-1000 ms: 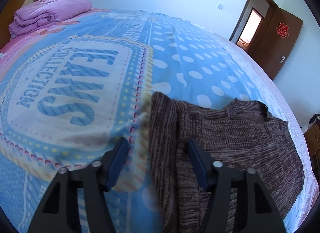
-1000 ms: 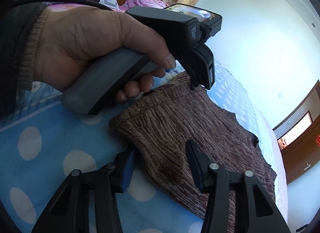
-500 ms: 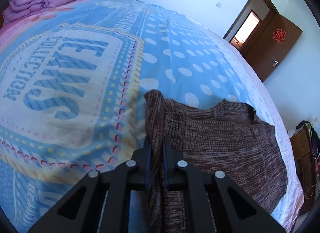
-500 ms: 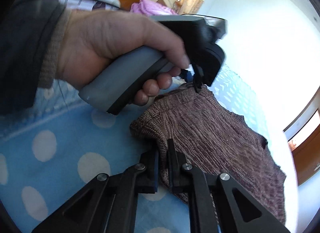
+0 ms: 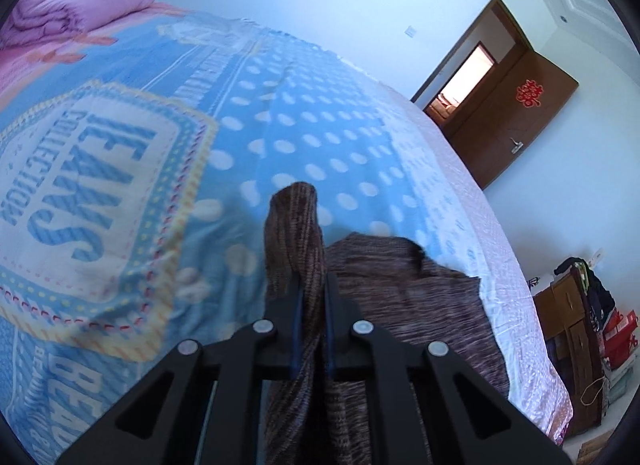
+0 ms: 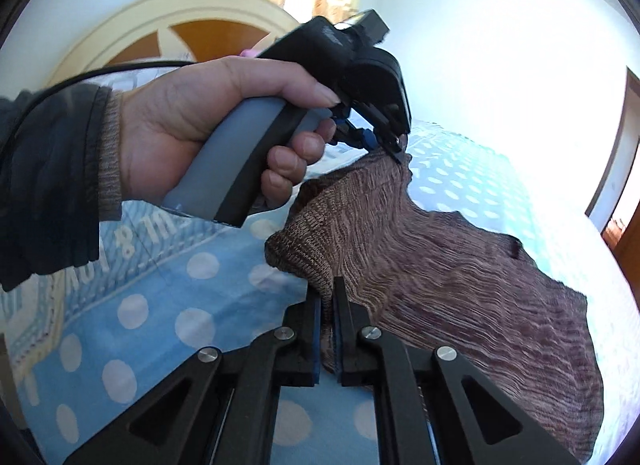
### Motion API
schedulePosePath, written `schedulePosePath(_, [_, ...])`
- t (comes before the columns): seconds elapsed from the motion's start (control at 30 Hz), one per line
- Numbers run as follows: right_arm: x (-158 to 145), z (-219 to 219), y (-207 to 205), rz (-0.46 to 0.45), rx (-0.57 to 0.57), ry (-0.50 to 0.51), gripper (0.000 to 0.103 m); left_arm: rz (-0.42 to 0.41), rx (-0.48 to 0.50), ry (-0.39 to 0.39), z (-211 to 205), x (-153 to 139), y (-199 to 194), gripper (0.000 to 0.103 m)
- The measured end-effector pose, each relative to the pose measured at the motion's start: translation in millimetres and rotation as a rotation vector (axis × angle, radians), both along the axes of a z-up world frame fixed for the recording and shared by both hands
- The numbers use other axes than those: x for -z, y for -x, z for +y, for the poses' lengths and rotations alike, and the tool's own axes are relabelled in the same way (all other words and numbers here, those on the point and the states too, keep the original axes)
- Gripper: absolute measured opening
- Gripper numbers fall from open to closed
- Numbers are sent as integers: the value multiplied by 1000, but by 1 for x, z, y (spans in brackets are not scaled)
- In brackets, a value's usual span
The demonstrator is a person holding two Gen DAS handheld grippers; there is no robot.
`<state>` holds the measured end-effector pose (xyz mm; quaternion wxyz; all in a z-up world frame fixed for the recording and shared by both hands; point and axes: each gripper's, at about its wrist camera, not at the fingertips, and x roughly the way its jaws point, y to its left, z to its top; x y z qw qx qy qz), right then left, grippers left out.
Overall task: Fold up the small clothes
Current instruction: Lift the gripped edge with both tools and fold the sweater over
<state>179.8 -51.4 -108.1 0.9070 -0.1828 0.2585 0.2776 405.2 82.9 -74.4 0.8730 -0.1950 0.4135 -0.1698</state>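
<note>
A brown knitted sweater (image 5: 408,305) is rising off the blue dotted bedspread (image 5: 280,113): both grippers, spread a second ago, are now pinching its near edge, left gripper (image 5: 310,293) and right gripper (image 6: 327,305) lifting, probably starting the fold.

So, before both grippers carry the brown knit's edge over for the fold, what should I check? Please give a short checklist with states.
1. Left gripper shut on the brown knit: ok.
2. Right gripper shut on the same edge: ok.
3. Edge lifted off the blue bedspread: ok.
4. Far end lies flat: not ok, it looks rumpled.
5. Only one layer pinched: cannot tell.
</note>
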Motion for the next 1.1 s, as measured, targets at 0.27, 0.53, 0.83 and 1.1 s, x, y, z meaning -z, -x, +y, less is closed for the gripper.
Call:
schedulePosePath(0.27, [-24,-75,-4,27,93,-200,4,-33,30,14,-44,-29,2,9])
schedulePosePath(0.53, [-30,-137,1,48,197,-337,4,-67,107,15,-102,-48,4,9])
schedulePosePath(0.83, [-22,-212,7,97,343,-487,4,-55,204,-3,-175,-46,-3,9])
schedulePosePath(1.1, [4,-272,2,156,464,-573,4,-25,279,-69,-245,-25,-10,9])
